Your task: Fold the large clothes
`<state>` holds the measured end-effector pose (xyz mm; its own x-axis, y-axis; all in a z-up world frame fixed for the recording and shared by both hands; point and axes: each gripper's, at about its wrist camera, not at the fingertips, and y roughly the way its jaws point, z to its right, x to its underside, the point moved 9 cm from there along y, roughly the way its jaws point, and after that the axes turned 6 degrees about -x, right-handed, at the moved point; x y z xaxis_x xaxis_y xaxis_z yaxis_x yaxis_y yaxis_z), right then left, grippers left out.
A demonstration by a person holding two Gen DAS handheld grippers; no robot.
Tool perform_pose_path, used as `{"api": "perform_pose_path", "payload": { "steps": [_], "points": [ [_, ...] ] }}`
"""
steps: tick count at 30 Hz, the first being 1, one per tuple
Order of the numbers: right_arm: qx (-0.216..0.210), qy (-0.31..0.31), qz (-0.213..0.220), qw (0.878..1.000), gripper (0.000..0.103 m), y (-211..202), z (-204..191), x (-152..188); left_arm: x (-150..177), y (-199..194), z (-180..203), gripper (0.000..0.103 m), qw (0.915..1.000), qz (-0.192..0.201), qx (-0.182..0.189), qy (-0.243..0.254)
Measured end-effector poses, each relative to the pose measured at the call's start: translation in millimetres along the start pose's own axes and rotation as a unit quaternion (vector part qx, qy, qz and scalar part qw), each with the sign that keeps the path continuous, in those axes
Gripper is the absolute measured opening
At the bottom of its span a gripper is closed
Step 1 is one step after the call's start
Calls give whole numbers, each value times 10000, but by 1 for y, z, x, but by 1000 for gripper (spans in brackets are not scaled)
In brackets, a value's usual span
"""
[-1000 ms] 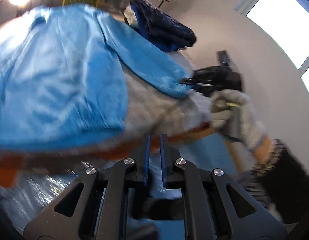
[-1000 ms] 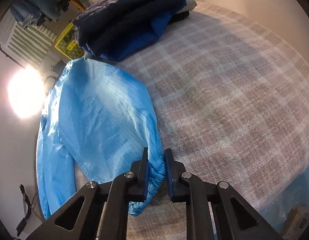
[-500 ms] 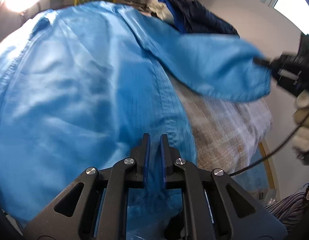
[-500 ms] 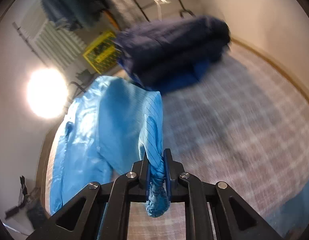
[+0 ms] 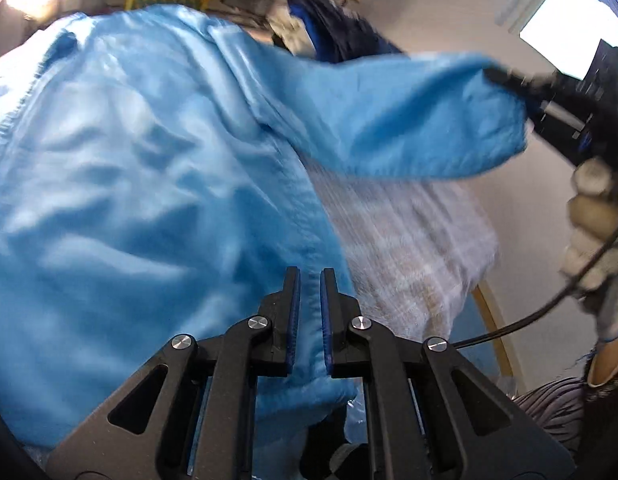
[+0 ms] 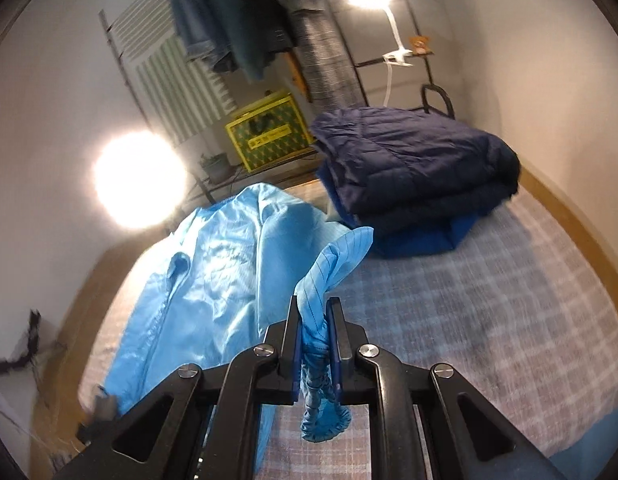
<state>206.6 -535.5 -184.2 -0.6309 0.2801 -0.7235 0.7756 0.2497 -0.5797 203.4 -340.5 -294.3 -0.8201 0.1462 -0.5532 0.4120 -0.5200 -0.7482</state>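
Coat (image 6: 213,280): light blue, thin striped fabric, spread over the left half of the right-wrist frame on a plaid cover (image 6: 489,300); fills the left and centre of the left-wrist frame.

Sleeve (image 5: 389,120): lifted off the cover, stretched across the upper right of the left-wrist frame; its elastic cuff (image 6: 321,420) hangs bunched at lower centre of the right-wrist frame.

Right gripper (image 6: 313,320): jaws nearly together, clamped on the sleeve just above the cuff. Also seen at the right edge of the left-wrist frame, blurred, in a gloved hand (image 5: 593,220).

Left gripper (image 5: 307,280): jaws nearly together; a fold of the coat's edge lies between the pads, apparently pinched, though blur hides the contact.

Quilt (image 6: 413,164): dark navy, folded, stacked at upper right of centre on the cover, just beyond the coat.

Crate (image 6: 269,132): yellow, behind the bed.
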Motion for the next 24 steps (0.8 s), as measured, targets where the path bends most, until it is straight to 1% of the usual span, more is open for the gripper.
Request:
{"api": "perform_pose_path", "payload": {
  "steps": [5,7,9,12,13,14,16,17,19,22,23,24],
  "points": [
    [150,-666,-112,9976,9,13,-34,6,-18,-49,-33,6,9988,396,-130,-248],
    [59,-872,-155,9961,9,19,-53,10,-25,-67,-49,6,9975,576,-233,-343],
    [-52,-1176,-243,9927,9,26,-78,19,-33,-84,-70,6,9955,720,-293,-542],
    [-253,-1825,-462,9818,9,42,-122,42,-40,-100,-104,6,9913,857,-389,-921],
    [-376,-2135,-608,9743,9,50,-142,57,-41,-103,-114,6,9897,881,-401,-1056],
    [-432,-2319,-685,9694,9,53,-152,65,-41,-105,-127,6,9876,886,-407,-1232],
    [-518,-2966,-893,9494,9,64,-183,95,-38,-105,-141,6,9851,855,-380,-1441],
    [-541,-3382,-1039,9338,9,71,-200,116,-36,-104,-147,6,9837,832,-352,-1554],
    [-586,-3805,-1201,9151,8,81,-215,141,-32,-102,-154,6,9818,804,-299,-1697],
    [-661,-4335,-1545,8854,8,97,-230,180,-29,-99,-160,7,9813,769,-288,-1741],
    [-692,-4488,-1603,8764,8,101,-233,189,-29,-97,-162,7,9813,733,-292,-1754],
    [-767,-4573,-1648,8705,8,102,-234,196,-29,-95,-163,7,9812,714,-298,-1770]
  ]
}}
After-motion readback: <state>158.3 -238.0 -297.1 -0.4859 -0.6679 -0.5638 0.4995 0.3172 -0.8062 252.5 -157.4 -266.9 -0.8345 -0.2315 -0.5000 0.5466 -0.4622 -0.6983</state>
